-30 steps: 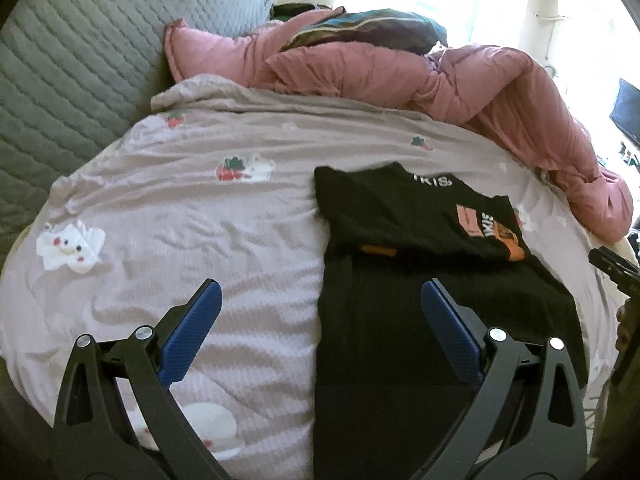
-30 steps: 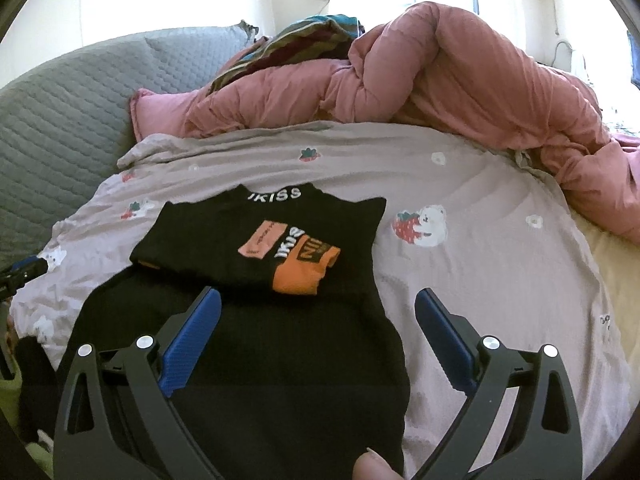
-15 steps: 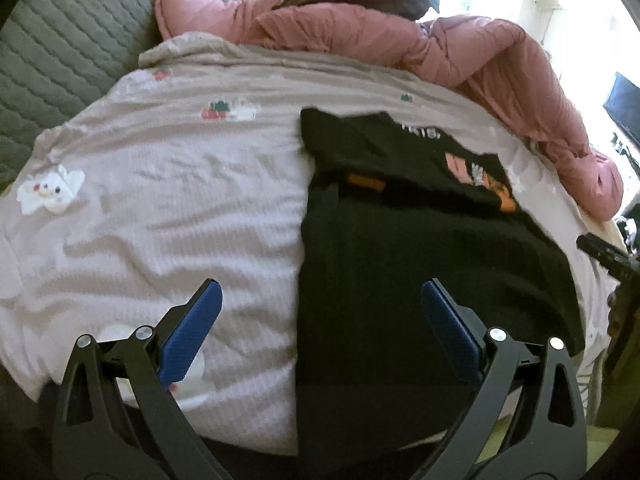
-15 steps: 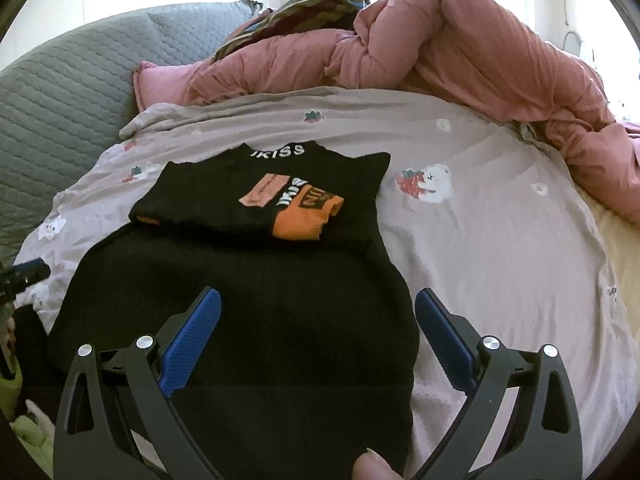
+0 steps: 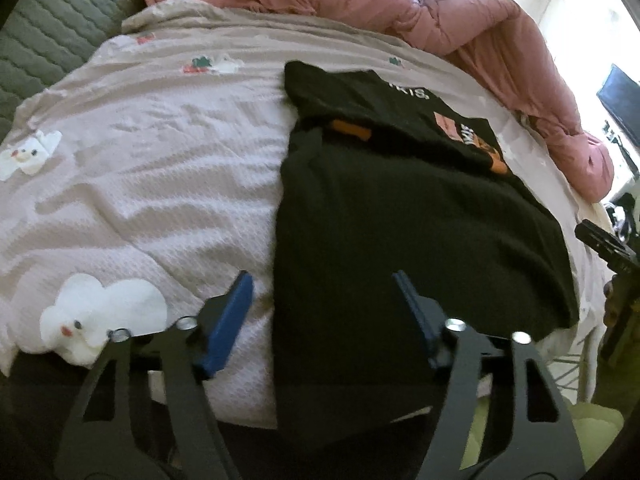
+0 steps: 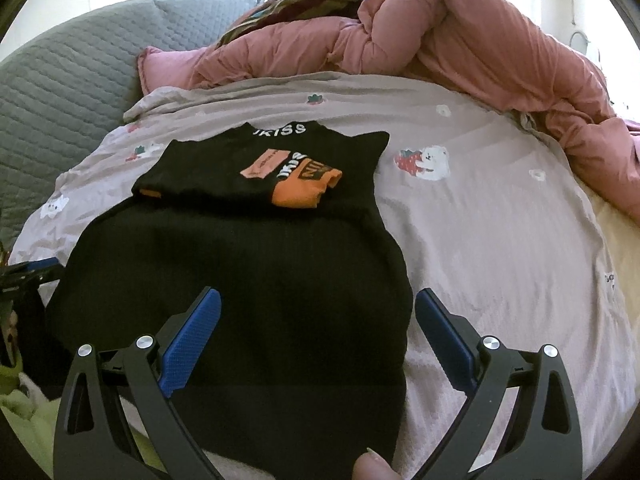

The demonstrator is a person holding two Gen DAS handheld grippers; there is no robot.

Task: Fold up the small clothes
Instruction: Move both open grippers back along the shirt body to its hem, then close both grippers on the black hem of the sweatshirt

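Black garment (image 6: 240, 280) lies flat on pink printed bedsheet (image 5: 140, 168), near hem at bed edge. Left gripper (image 5: 324, 304) jaws closing astride its left hem corner, pads not yet pressing. Right gripper (image 6: 318, 332) spread wide over right hem. Pink duvet (image 6: 460, 40) beyond.

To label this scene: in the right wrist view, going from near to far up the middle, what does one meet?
Black garment → its orange patch → white collar lettering → printed bedsheet → pink duvet.
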